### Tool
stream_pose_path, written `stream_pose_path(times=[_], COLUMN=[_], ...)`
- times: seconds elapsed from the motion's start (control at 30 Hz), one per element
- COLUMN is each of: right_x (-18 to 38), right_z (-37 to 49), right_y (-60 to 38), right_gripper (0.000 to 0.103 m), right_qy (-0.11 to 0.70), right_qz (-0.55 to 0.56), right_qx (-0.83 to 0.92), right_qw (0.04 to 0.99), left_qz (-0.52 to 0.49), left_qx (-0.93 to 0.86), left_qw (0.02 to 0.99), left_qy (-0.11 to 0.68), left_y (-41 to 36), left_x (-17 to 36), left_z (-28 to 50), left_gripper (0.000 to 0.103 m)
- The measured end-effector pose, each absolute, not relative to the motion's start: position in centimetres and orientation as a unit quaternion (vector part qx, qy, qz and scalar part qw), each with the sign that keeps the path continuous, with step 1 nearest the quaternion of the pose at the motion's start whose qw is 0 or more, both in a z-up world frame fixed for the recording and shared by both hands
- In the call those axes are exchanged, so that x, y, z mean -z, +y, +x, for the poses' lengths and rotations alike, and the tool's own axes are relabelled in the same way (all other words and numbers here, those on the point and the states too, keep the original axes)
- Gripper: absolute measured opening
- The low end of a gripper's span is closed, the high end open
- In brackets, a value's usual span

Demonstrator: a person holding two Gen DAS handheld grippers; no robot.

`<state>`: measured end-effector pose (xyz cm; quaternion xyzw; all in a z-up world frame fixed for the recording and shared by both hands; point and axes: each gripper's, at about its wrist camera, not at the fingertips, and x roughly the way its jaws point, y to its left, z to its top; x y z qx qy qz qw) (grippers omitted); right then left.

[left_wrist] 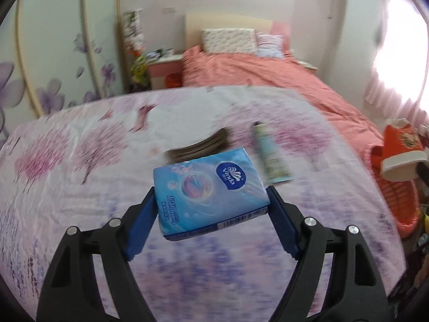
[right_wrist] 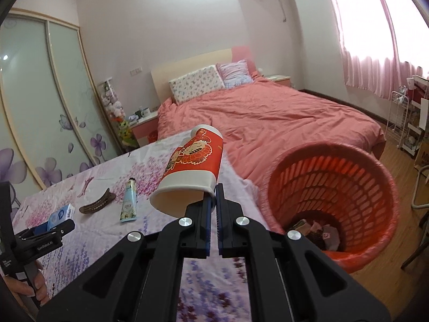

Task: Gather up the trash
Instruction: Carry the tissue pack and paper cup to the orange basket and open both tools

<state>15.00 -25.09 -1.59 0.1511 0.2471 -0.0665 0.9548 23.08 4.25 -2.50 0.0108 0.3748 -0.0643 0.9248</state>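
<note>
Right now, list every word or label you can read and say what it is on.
"Vinda": logo on the blue tissue pack in the left hand-held gripper.
Smaller print and barcode on the pack: blurred.
Tube: too small to read.
Red paper cup: pictures only, no legible words.

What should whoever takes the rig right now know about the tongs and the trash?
Left tongs: shut on the tissue pack, above the table.
Right tongs: shut on the rim of the paper cup, tilted, left of the red basket.
Basket already holds some scraps.
Hair clip and tube lie on the table.
Left: probably drop the cup into the basket.
</note>
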Motion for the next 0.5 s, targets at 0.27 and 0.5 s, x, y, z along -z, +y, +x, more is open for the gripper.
stream_pose_path(times=[0.27,0.5], right_x=[0.6,0.2], right_z=[12.3,10.4], right_y=[-28.9,-32.5], right_gripper=[0.004,0.004], right_qy=[0.221,0.198], right_qz=[0.161,0.168], right_qx=[0.110,0.154], right_qw=[0.956,0.953], left_qz=[0.025,0.036], left_qx=[0.163,0.241], left_qw=[0.925,0.913], left_qy=[0.343,0.328], left_y=[-3.9,-11.0], left_x=[-1.2,-2.8], left_z=[21.2,19.7], left_gripper=[0.077,0.077])
